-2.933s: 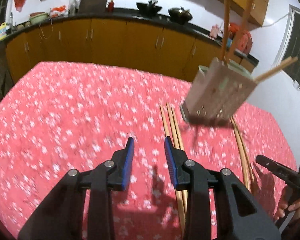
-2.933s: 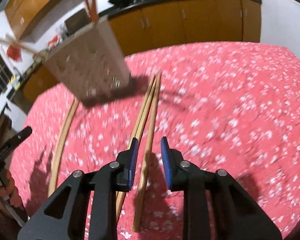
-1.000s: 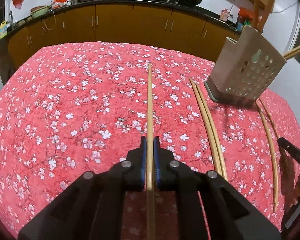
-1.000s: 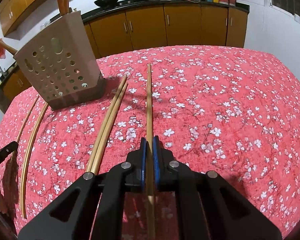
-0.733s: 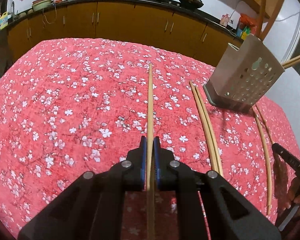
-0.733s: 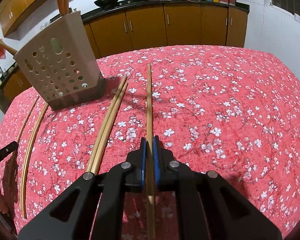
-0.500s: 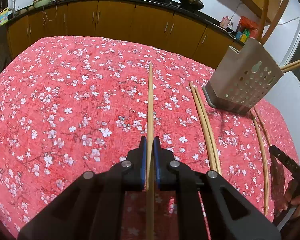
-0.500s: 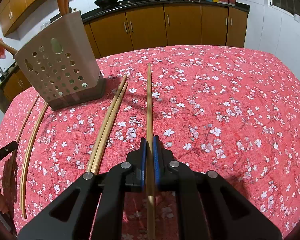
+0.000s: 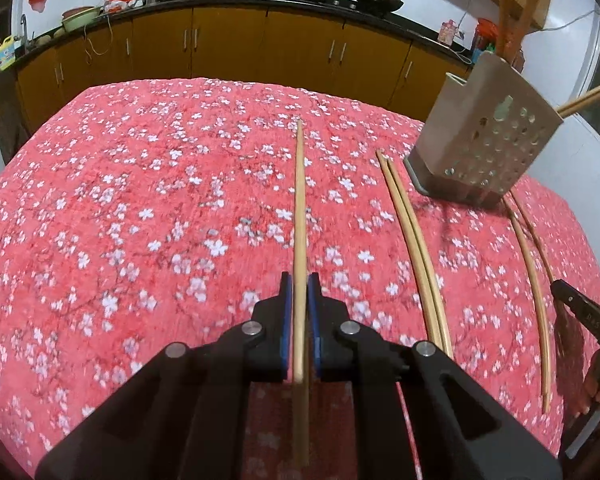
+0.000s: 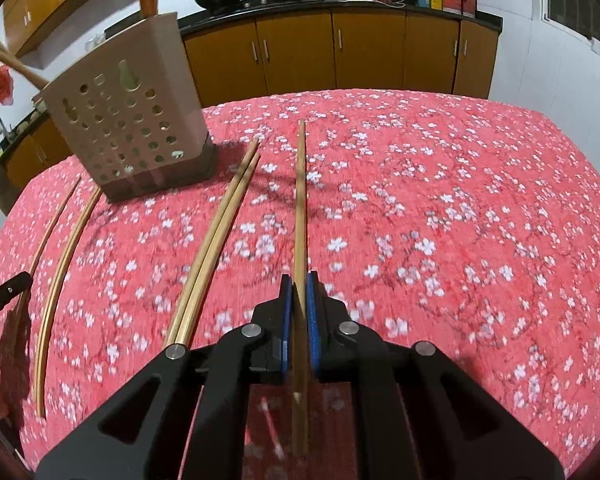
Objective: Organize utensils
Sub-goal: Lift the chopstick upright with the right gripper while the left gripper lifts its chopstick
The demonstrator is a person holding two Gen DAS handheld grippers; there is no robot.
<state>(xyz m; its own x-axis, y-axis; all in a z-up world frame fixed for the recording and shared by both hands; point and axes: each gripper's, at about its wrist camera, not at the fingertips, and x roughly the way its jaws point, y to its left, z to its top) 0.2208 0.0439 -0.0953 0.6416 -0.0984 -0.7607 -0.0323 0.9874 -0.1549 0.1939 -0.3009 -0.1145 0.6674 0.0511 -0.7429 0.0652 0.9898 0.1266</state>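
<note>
My left gripper (image 9: 299, 280) is shut on a wooden chopstick (image 9: 299, 200) that points forward above the table. My right gripper (image 10: 299, 280) is shut on another wooden chopstick (image 10: 300, 200), also pointing forward. A beige perforated utensil holder (image 9: 484, 152) stands at the right in the left wrist view and at the left in the right wrist view (image 10: 132, 120), with chopsticks sticking out of its top. A pair of chopsticks (image 9: 416, 248) lies on the cloth beside the holder, also in the right wrist view (image 10: 216, 232). Two more chopsticks (image 9: 532, 280) lie on the holder's other side.
The table carries a red floral cloth (image 9: 140, 200). Brown kitchen cabinets (image 9: 260, 44) with a dark counter, woks and bottles run behind it. The other gripper's black finger (image 9: 580, 312) shows at the right edge, and at the left edge in the right wrist view (image 10: 4, 296).
Both grippers, open 2.9 s ago, have closed on a chopstick each. Over the last second both have lifted slightly and moved, with the view blurred; the holder appears a little closer.
</note>
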